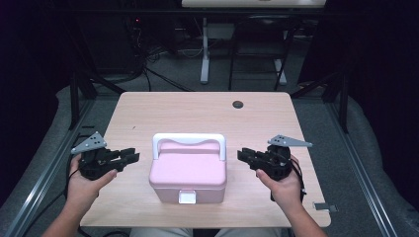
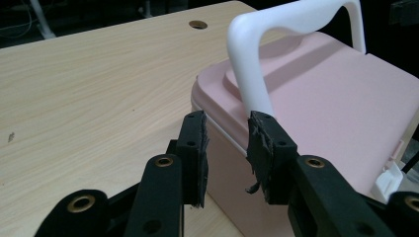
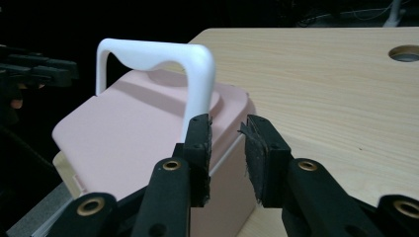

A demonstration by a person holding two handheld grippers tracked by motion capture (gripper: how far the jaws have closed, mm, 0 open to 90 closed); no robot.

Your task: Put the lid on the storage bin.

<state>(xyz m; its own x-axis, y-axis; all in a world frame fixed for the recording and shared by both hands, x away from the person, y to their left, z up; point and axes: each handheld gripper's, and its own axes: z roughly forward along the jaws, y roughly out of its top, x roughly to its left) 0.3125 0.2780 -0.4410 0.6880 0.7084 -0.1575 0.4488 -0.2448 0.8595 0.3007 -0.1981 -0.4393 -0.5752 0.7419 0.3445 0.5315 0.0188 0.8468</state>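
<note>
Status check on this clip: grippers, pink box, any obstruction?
Left gripper and right gripper open, empty, flanking the box. Pink box lid down, white handle upright, untouched. Table around it bare, nothing blocking.

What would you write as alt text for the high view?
A pink plastic box with a raised white handle sits on a light wooden table; the left gripper and right gripper flank it, jaws open, not touching it.

Room dim and near black around the edges, light falling from overhead onto the pale table (image 1: 197, 113), soft shadows under the pink box (image 1: 188, 173), white handle (image 2: 291, 22) glaring slightly, near jaws soft and blurred, grain throughout.
</note>
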